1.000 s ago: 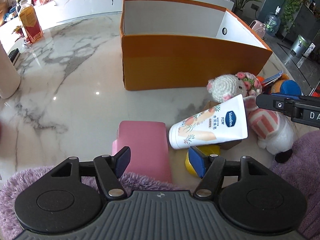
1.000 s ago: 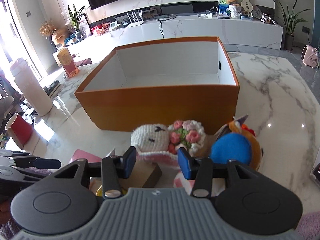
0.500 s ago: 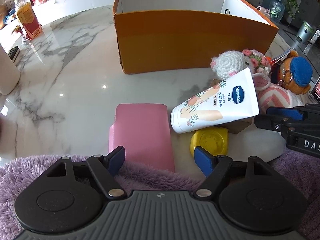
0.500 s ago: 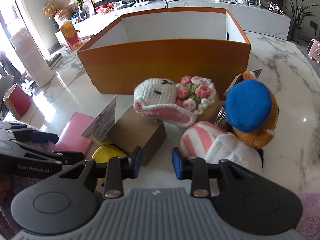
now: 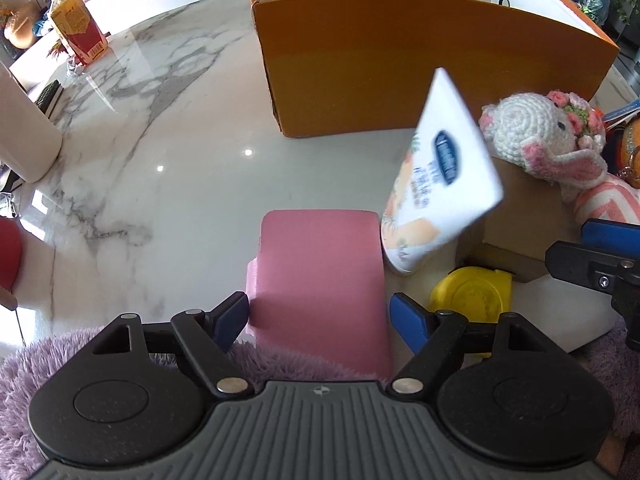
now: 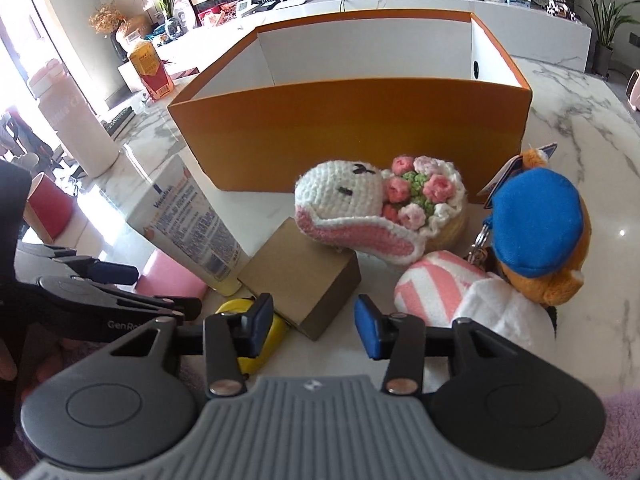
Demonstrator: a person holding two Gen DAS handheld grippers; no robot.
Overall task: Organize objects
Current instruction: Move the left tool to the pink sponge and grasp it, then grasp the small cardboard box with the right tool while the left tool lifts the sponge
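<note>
Left hand-held gripper (image 5: 318, 318), its jaws having just widened, straddles the near end of the pink block (image 5: 320, 276) on the worktop (image 5: 160, 152), at 6 o'clock from the orange box (image 5: 420, 80). The block looks light and probably slightly yielding; its long side faces suit the pads. Right hand-held gripper (image 6: 314, 320), empty, has just reopened near the cardboard box (image 6: 300, 276).

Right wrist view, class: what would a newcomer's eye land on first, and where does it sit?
The big orange cardboard box with its white inside fills the middle of the marble table. In front of it lies a white crocheted rabbit with pink flowers on a small brown carton. A plush toy in a blue cap is at the right.
</note>
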